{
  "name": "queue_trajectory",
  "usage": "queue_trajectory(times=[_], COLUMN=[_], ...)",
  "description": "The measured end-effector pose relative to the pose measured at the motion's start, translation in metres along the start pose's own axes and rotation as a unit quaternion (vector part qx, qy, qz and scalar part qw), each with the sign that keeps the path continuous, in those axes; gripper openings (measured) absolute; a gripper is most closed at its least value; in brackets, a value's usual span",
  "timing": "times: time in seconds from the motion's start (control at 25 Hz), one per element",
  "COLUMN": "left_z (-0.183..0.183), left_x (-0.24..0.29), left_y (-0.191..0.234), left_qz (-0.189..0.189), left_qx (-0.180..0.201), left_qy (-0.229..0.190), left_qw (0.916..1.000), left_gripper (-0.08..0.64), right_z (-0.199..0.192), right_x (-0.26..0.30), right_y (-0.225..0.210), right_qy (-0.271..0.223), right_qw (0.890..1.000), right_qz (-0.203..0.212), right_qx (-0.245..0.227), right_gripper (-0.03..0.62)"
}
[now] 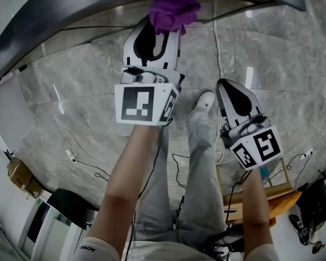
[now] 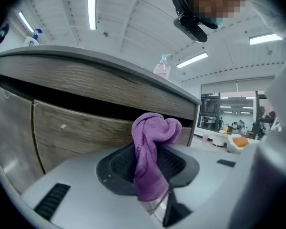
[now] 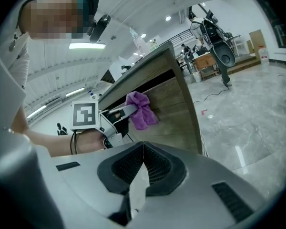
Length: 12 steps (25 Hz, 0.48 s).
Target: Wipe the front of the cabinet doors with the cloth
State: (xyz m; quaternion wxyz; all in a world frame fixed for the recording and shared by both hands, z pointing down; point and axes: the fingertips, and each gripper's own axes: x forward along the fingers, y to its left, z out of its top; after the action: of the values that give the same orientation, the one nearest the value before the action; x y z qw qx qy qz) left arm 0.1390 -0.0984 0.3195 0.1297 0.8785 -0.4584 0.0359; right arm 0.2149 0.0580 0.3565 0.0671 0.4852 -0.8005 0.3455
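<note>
While left gripper [image 1: 153, 32] jaws pinch a purple cloth [image 1: 173, 12] by the cabinet door [image 2: 76, 128], right gripper [image 3: 142, 162] jaws pressed together

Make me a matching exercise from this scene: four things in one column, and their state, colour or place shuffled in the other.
Things:
1. left gripper
2. right gripper
3. cloth
4. bottle

Descriptions:
A. shut, holding nothing
B. purple, bunched up
C. stands on the countertop
D. shut on the cloth

Pairs: 1-D, 2-A, 3-B, 4-C
</note>
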Motion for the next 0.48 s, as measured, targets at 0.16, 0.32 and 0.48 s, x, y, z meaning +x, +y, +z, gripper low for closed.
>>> queue_trajectory(times=[0.16,0.32,0.48], left_z=[0.010,0.019,0.024], left_x=[-0.025,-0.048,-0.070], left_y=[0.049,0.093,0.136], left_qz=[0.002,0.007,0.021], left_qx=[0.017,0.021,0.015], left_qy=[0.001,0.000,-0.003], left_qw=[0.9999,0.9998,0.9997], left_gripper=[0.112,0.112,0.112], right_z=[0.007,0.009,0.010], right_x=[0.032,0.061,0.085], right_y=[0.035,0.073,0.102], right_qy=[-0.008,-0.006,-0.001], right_qw=[1.000,1.000,0.999], right_qz=[0.002,0.007,0.016], right_qx=[-0.006,-0.016,-0.029], right_gripper=[0.028,0.028,0.028])
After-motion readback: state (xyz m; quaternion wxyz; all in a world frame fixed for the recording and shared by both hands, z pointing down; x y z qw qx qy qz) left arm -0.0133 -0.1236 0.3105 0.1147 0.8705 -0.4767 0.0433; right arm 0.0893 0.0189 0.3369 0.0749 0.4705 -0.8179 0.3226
